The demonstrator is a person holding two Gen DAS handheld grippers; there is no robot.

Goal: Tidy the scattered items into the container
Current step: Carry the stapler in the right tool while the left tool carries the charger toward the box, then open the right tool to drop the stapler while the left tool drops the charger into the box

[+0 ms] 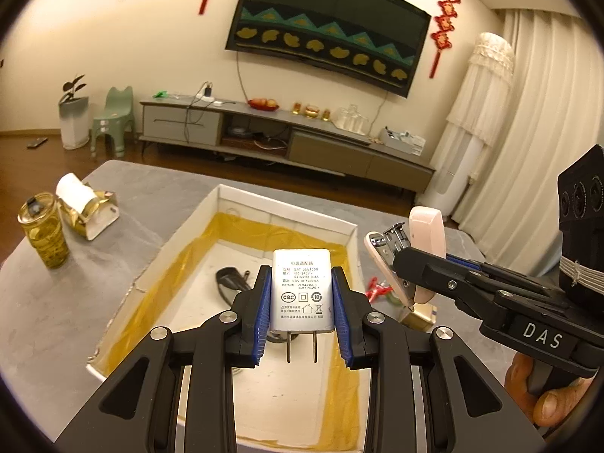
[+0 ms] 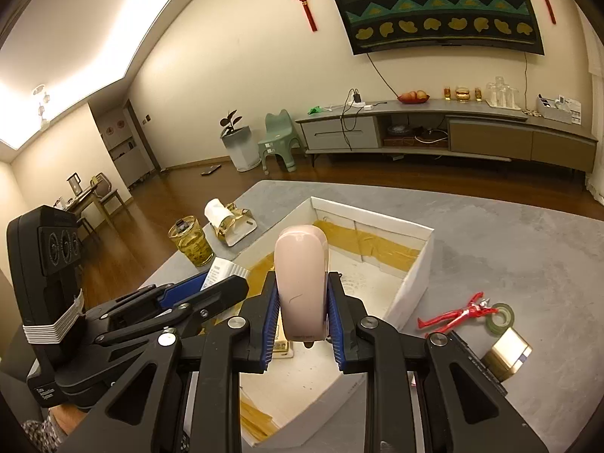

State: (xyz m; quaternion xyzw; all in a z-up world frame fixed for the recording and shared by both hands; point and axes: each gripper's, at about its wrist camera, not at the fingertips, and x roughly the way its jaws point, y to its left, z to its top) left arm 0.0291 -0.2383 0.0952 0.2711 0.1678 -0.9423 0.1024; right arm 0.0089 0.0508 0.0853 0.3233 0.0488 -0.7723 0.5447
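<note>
1. Ribbed blue pads on the left tool (image 1: 302, 307) clamp a flat white power adapter (image 1: 302, 290), a smooth rectangular block with printed text, its two metal prongs pointing back toward the camera.
2. Below and ahead of that tool lies the white cardboard box (image 1: 349, 226), its inner walls lined with glossy yellow tape; a dark object (image 1: 232, 283) on its floor is partly hidden behind the left finger and hard to identify.
3. Pinched between the right tool (image 2: 302, 322) pads is a pale pink stapler (image 2: 301, 283), rounded and matte, held over the box's near right part.
4. Right of the right tool, on the grey felt-like table (image 2: 528, 249), lie a red figure (image 2: 458, 313), a green tape roll (image 2: 502, 315) and a gold-edged box (image 2: 507, 351), partly cut off by the finger.
</note>
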